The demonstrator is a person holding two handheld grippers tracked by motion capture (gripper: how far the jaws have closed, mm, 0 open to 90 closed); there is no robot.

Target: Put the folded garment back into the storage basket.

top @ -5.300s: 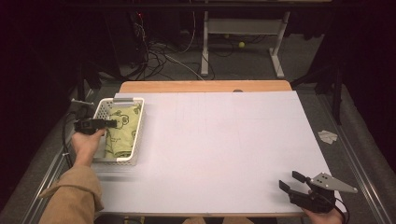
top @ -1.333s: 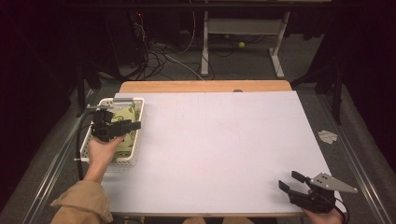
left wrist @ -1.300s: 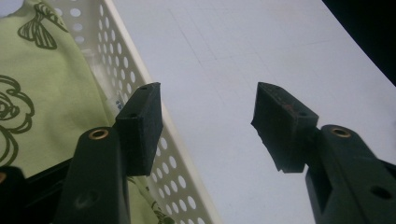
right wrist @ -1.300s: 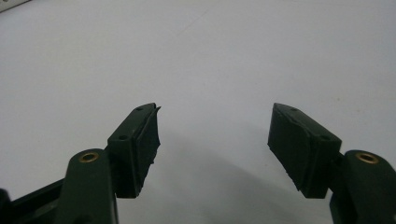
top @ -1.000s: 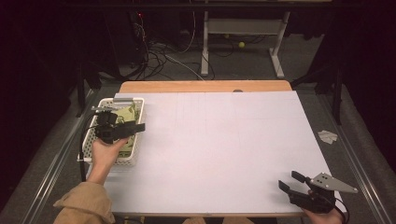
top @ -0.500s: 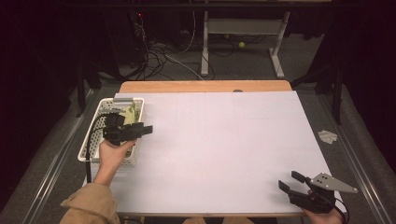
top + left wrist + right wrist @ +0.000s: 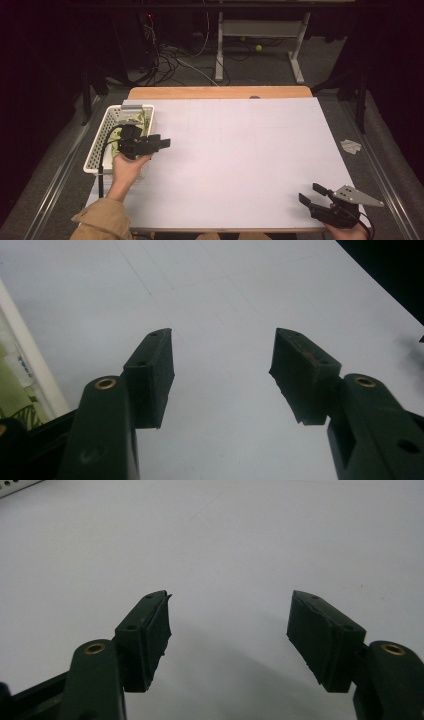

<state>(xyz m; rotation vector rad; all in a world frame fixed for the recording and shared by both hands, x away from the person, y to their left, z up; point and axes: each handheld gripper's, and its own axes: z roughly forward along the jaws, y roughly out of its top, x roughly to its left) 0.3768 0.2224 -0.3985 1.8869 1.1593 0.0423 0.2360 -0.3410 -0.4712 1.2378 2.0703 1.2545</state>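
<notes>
At the table's left edge my left gripper (image 7: 161, 144) hangs just over the right rim of the basket (image 7: 97, 150), jaws apart and empty, pointing out across the white table (image 7: 240, 150). In the left gripper view nothing lies between the pads (image 7: 155, 370), just bare sheet, with the basket's white rim at the frame's left. Green-and-white packets (image 7: 140, 119) sit in the basket's far end; I cannot tell how many. Nothing is out on the table yet, so I judge the unloading barely begun: every packet is left to lift. Right gripper (image 7: 316, 196) rests at the near right corner, jaws apart, empty.
</notes>
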